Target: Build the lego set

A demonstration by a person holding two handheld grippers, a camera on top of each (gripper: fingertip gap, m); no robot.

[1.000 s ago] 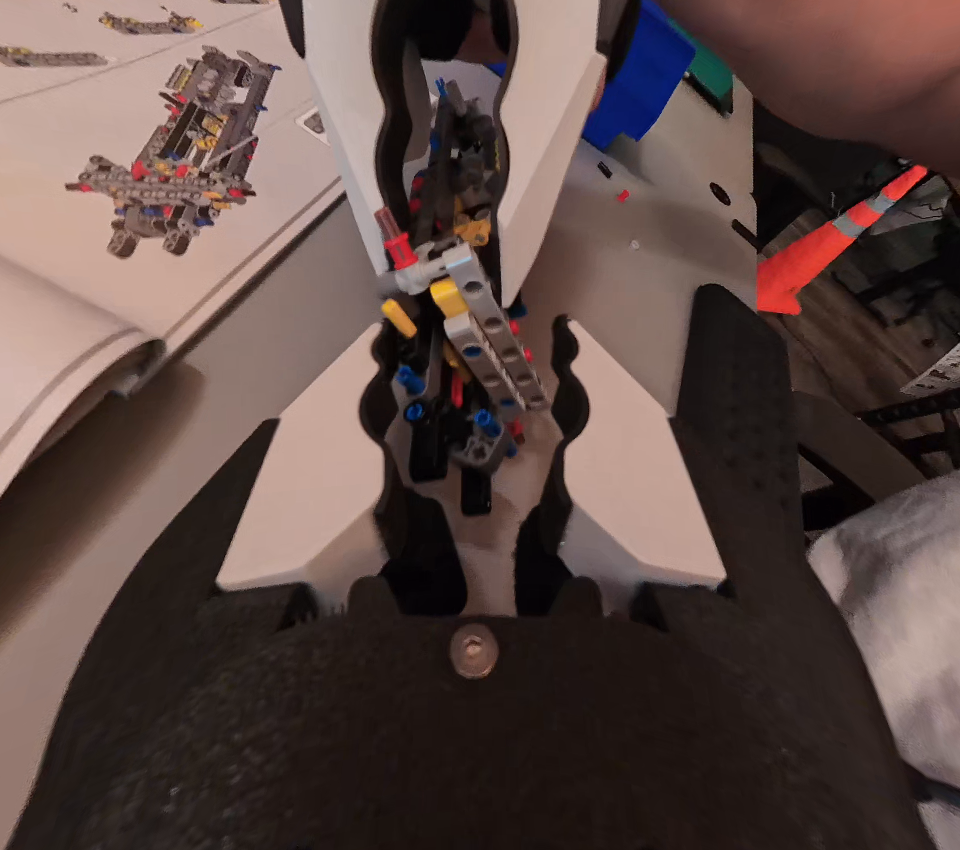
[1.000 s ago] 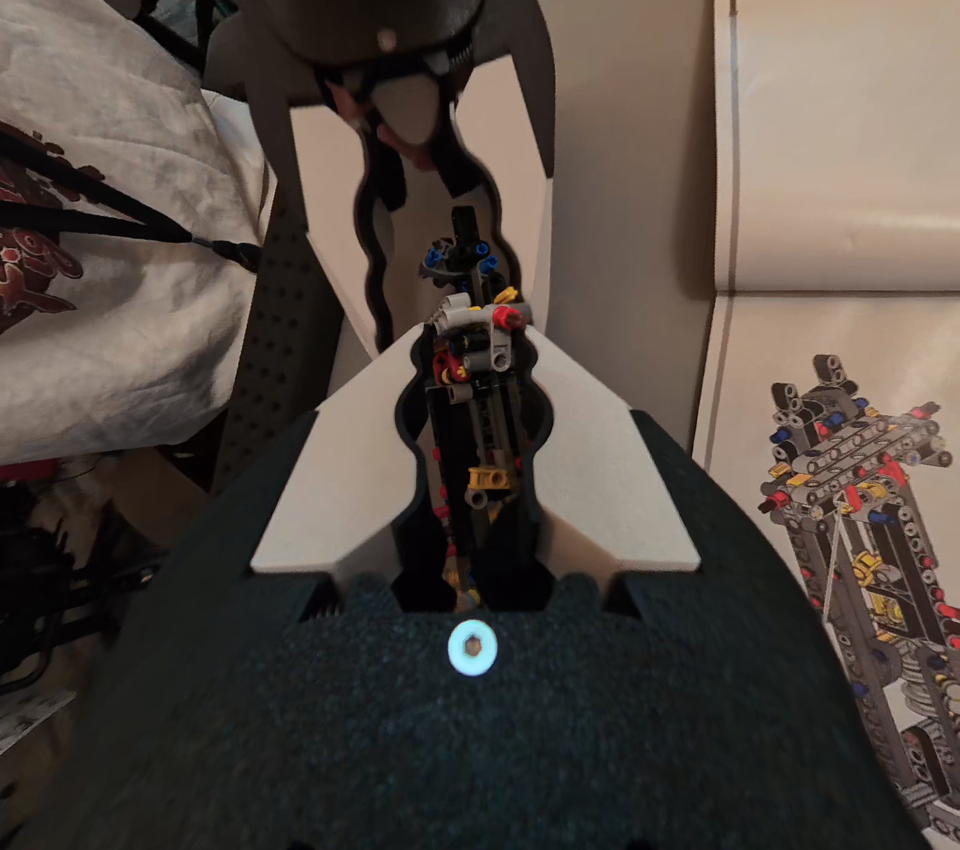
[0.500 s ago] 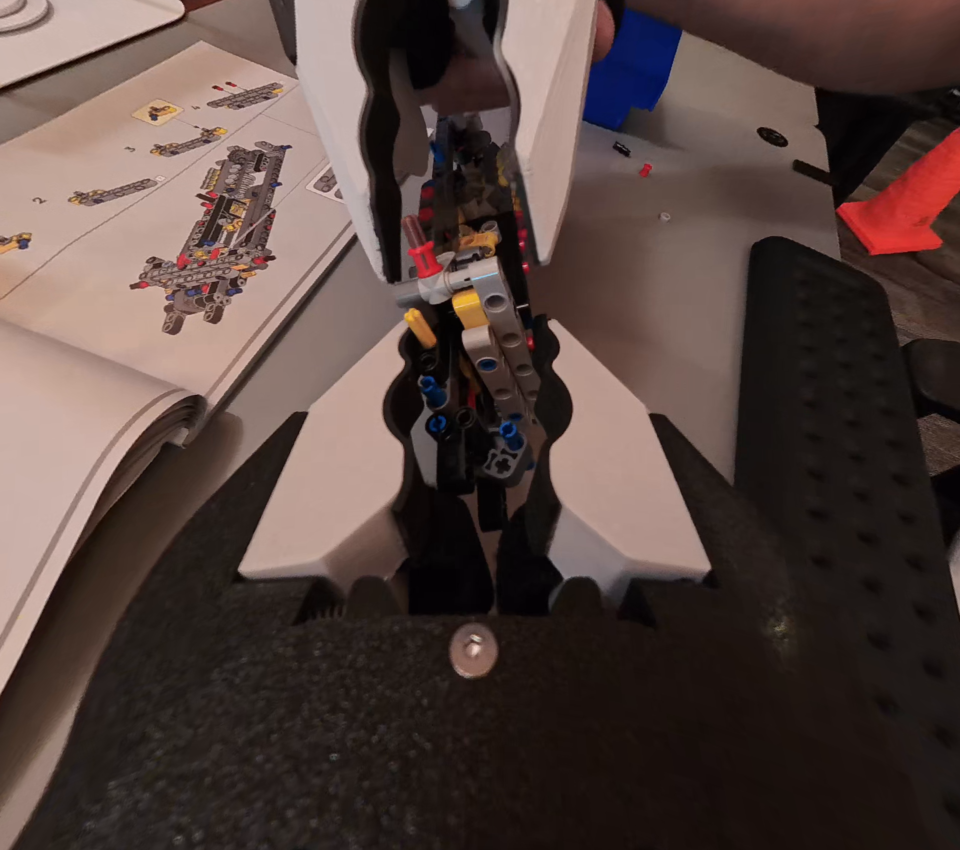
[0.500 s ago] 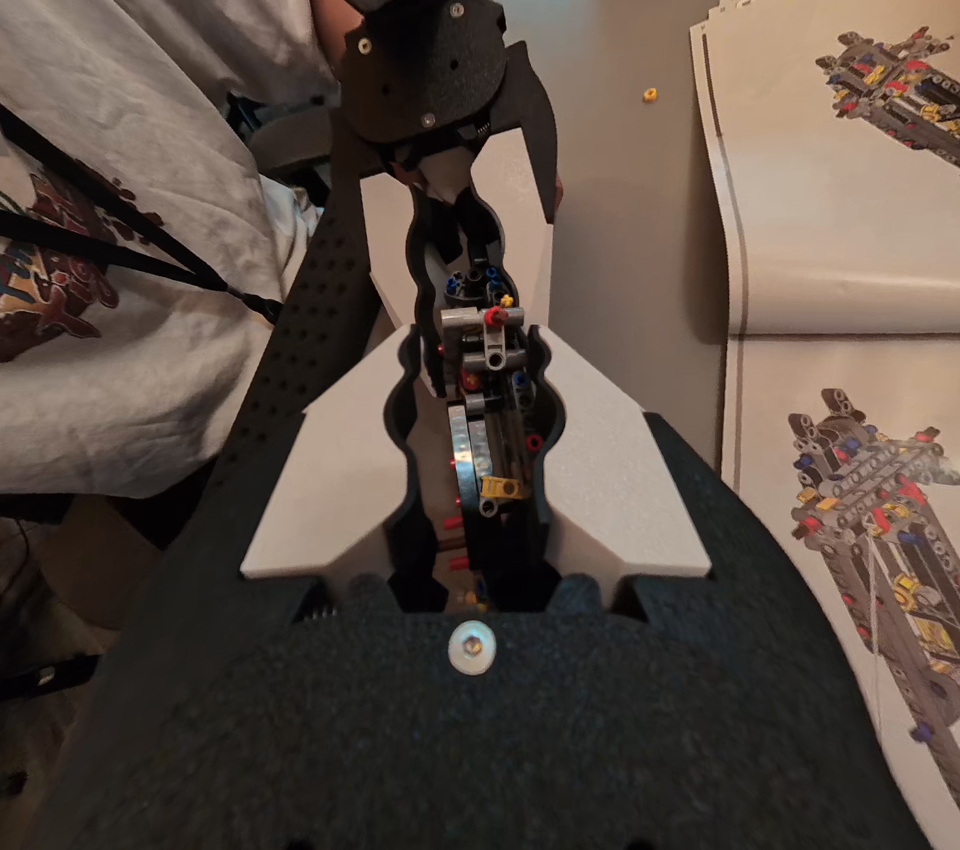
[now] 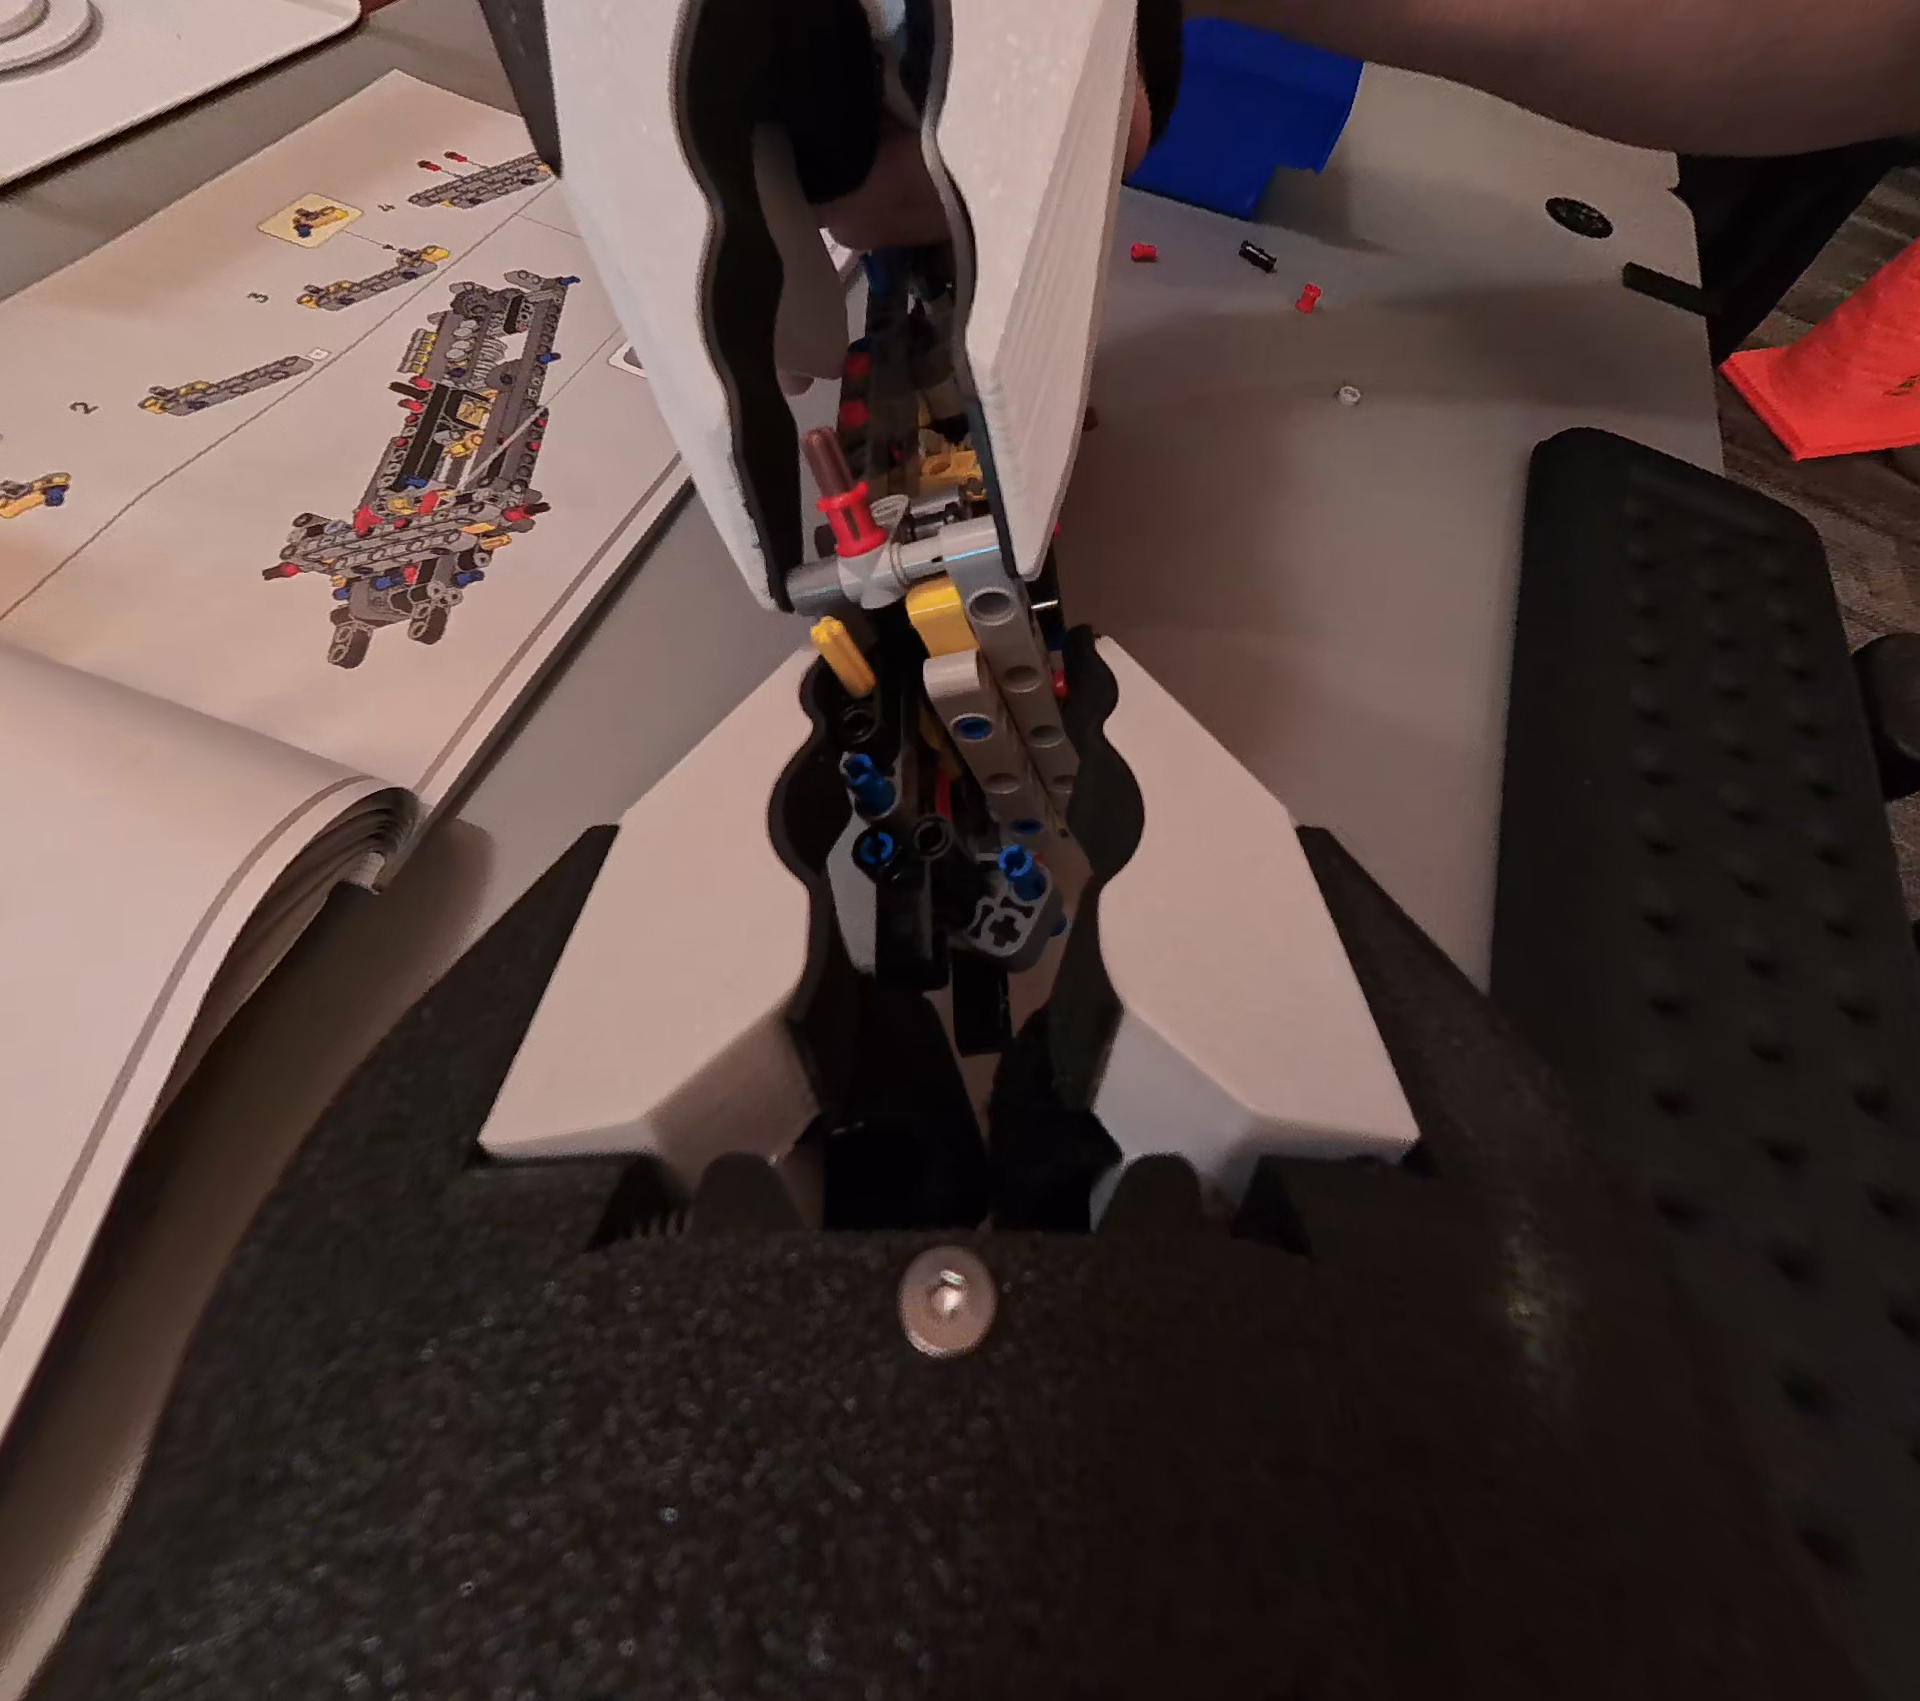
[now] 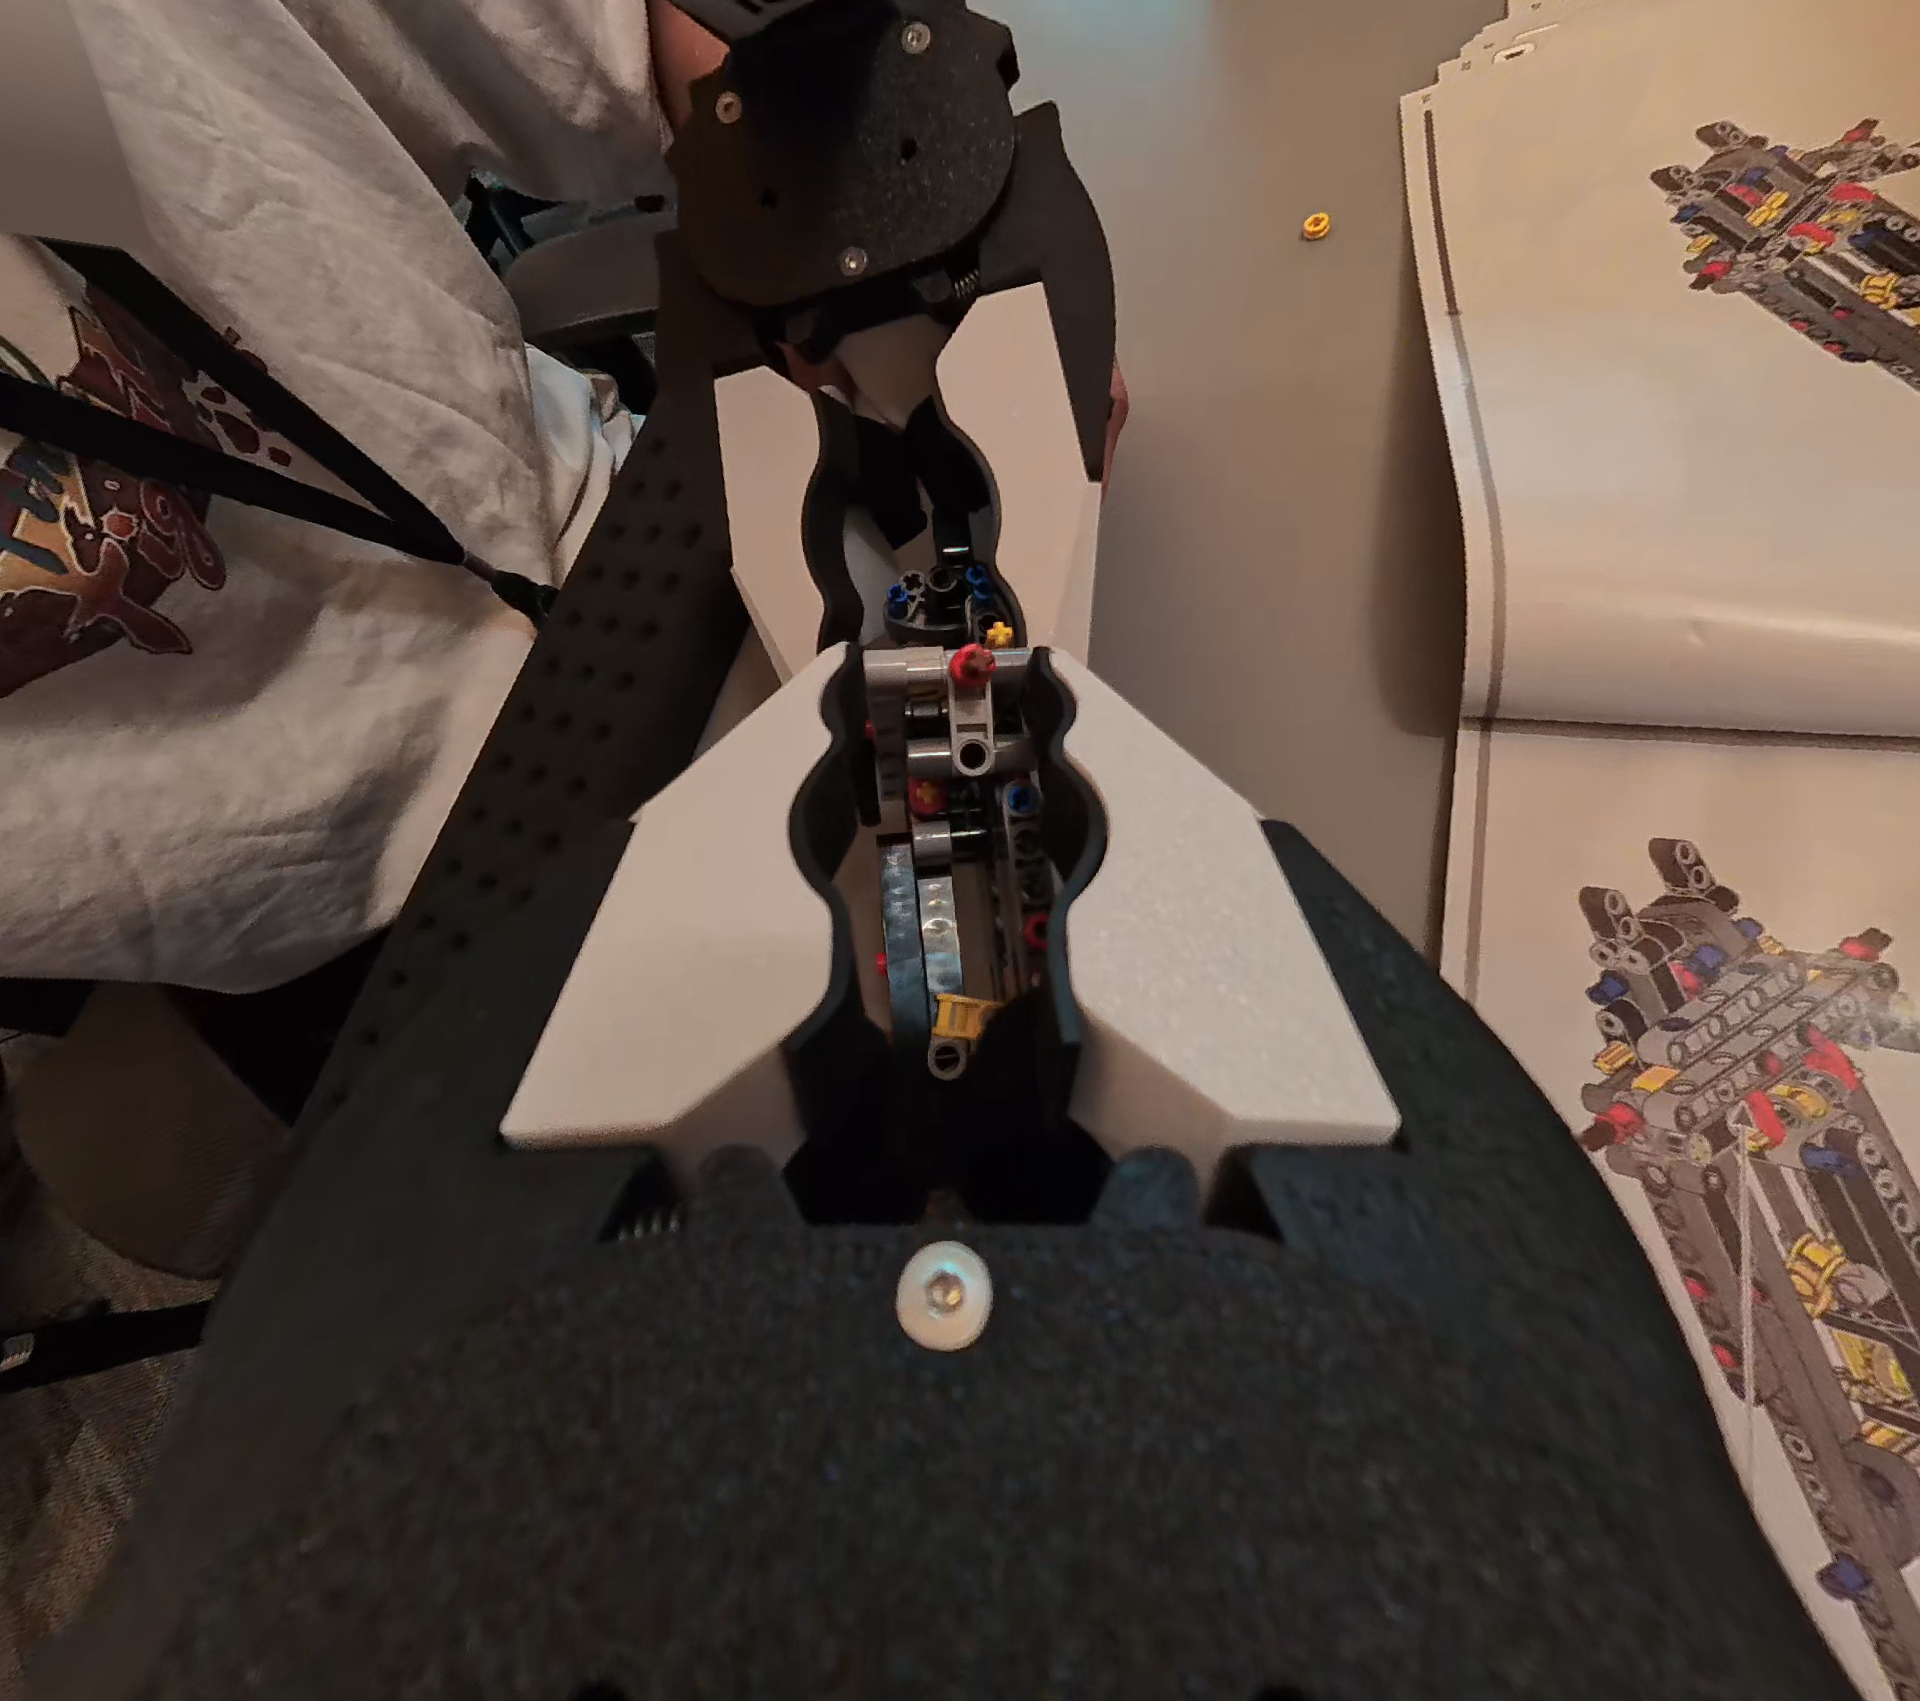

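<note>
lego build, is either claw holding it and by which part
Both hold the lego build, one at each end: the left claw clamps the end with the blue pins, the right claw the end with the red pin.

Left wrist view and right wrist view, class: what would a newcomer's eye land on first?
A long grey, black and yellow Lego assembly clamped end to end between the white-fingered left gripper and right gripper, above the table. Beside it lies an open paper instruction booklet; a blue plastic bin sits behind.
</note>
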